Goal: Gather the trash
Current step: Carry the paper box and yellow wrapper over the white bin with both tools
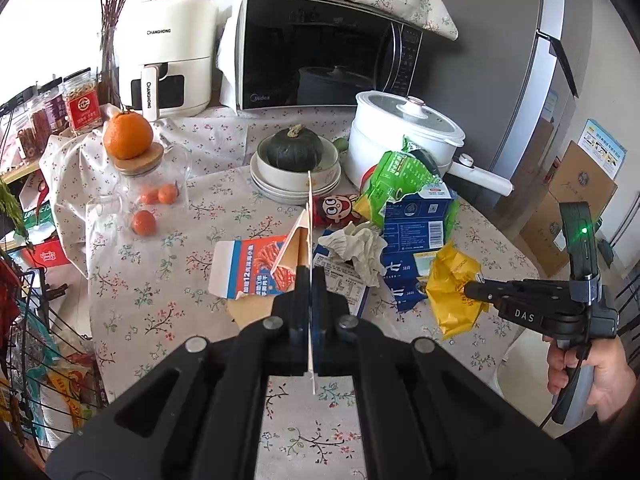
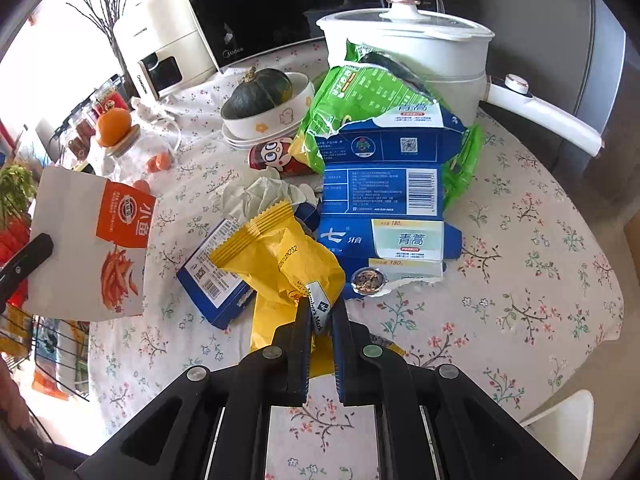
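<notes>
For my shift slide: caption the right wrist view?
Right gripper shut on yellow snack wrapper; left gripper lifts orange-and-white carton.

Both grippers are angling downward, the left gripper [image 1: 311, 280] pinching its jaws tight on a flattened carton [image 2: 92, 240], the right gripper [image 2: 322, 316] clamping a yellow wrapper [image 2: 288, 256].

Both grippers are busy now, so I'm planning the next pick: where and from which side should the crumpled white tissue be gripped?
Grip the crumpled white tissue at its raised top folds, coming from above. It sits loosely piled on the blue boxes, hemmed in by the red can behind and the flattened toothpaste carton beside it, so side approaches look crowded. Its puffed creases should give the fingers something to pinch.
</notes>
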`<state>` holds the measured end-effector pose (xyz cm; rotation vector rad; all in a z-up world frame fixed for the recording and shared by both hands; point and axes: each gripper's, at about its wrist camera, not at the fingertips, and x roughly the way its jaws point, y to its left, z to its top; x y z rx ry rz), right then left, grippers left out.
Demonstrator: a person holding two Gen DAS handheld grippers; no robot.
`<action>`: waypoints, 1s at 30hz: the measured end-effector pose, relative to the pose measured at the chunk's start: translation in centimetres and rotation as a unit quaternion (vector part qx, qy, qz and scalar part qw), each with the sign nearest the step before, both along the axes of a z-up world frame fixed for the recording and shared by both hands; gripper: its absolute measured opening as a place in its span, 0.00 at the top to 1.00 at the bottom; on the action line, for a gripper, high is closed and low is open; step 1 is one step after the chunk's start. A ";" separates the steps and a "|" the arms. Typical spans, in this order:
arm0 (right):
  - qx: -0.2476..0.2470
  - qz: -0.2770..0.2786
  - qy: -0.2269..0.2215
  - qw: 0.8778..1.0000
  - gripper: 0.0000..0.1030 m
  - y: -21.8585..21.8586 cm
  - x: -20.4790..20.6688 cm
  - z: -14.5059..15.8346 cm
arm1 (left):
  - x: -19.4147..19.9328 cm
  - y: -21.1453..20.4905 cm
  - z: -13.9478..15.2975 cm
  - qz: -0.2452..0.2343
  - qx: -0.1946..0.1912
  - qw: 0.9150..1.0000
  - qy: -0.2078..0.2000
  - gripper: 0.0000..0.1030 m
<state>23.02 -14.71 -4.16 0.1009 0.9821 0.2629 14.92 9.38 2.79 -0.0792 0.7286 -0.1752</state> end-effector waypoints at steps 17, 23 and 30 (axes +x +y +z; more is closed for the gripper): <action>0.001 -0.056 -0.020 0.998 0.90 -8.9 -6.1 2.8 | -2.8 -7.5 3.0 -0.139 -0.071 0.987 -0.027 0.99; -0.007 -0.088 -0.006 0.996 0.90 -12.6 -8.1 1.7 | -3.6 -11.9 2.5 -0.200 -0.091 0.976 0.000 0.99; -0.013 -0.125 0.006 0.992 0.90 -17.2 -11.3 0.6 | -4.8 -17.1 1.9 -0.262 -0.102 0.959 0.023 0.99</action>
